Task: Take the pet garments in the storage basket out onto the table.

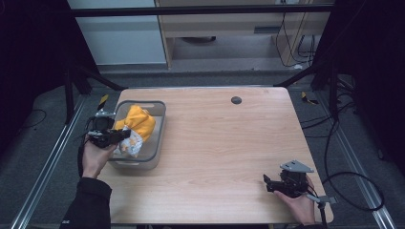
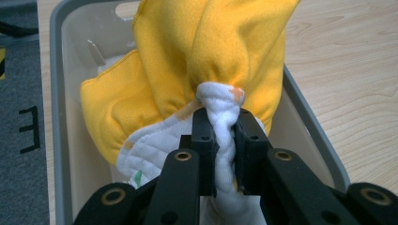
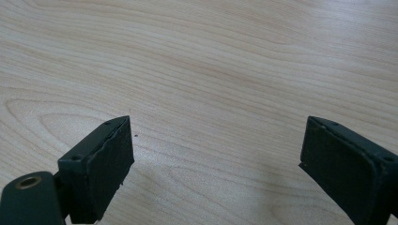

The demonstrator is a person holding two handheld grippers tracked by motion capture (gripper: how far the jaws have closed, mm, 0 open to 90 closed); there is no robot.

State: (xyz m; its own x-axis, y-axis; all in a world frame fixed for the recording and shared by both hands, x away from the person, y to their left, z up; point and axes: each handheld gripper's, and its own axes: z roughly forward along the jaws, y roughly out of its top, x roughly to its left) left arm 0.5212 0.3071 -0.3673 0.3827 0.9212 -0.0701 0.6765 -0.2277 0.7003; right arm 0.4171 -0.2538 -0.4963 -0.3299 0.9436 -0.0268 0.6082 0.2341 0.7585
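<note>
A yellow-and-white quilted cloth (image 1: 136, 126) (image 2: 197, 61) bulges out of a grey plastic bin (image 1: 160, 125) (image 2: 58, 93) at the table's left side. My left gripper (image 1: 125, 133) (image 2: 224, 126) is shut on a bunched white fold of that cloth, holding it above the bin. The yellow part hangs in folds beyond the jaws. Near the table's front right corner my right gripper (image 1: 268, 183) (image 3: 216, 159) stands open over bare wood, with nothing between its fingers.
The wooden table (image 1: 229, 143) has a small dark round cap (image 1: 236, 100) near its far edge. Dark floor, metal rails and cables surround the table. A cable loop (image 1: 353, 191) lies on the floor to the right.
</note>
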